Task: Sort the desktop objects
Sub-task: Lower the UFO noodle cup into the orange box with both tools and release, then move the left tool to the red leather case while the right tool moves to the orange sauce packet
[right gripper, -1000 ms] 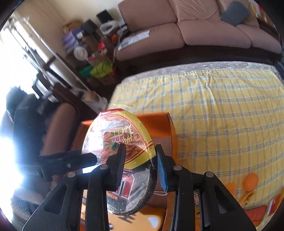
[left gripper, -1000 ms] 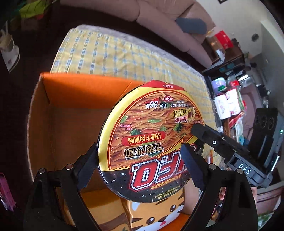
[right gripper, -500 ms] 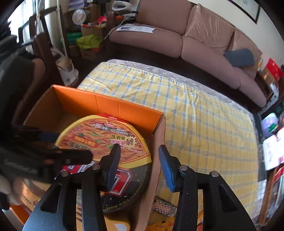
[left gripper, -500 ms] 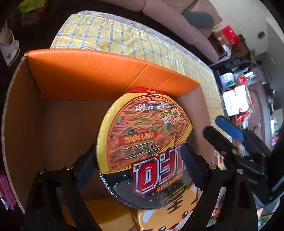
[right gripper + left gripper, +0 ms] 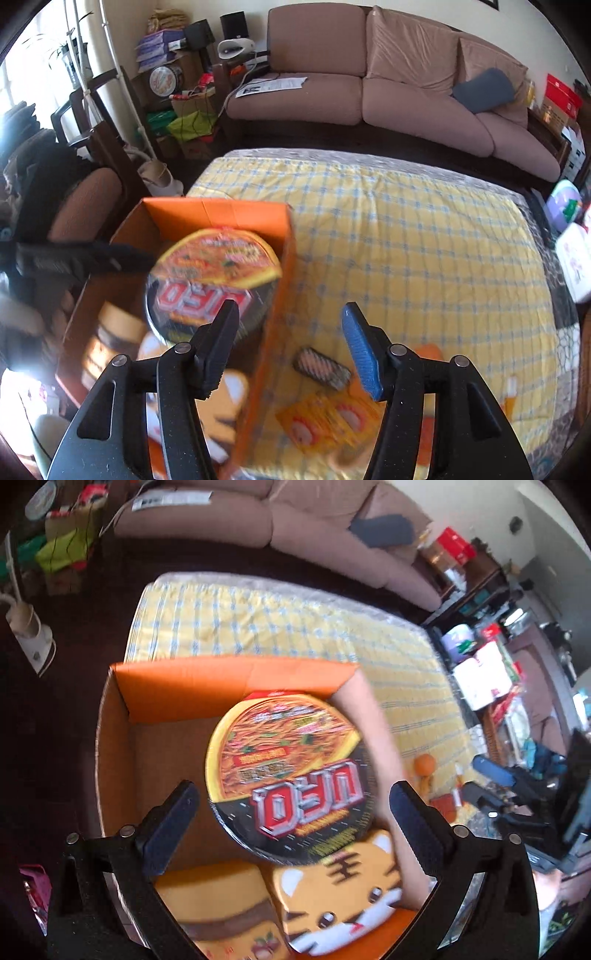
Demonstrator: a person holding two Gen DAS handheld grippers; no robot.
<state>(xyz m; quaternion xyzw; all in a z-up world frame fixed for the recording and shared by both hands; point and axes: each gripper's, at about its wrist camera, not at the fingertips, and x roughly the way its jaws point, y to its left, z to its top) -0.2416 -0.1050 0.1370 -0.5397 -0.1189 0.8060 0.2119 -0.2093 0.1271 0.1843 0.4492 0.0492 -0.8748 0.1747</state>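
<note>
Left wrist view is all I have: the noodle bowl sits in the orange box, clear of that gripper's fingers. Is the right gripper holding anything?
Observer: No. The right gripper has just been opening its jaws, and nothing is gripped between them.
Operator: What lies outside the box on that side?
Observer: A small dark patterned item lies on the checked cloth, close beside the box wall.
Operator: Anything else there?
Observer: A yellow packet lies on the cloth, just nearer the camera than the dark item.
</note>
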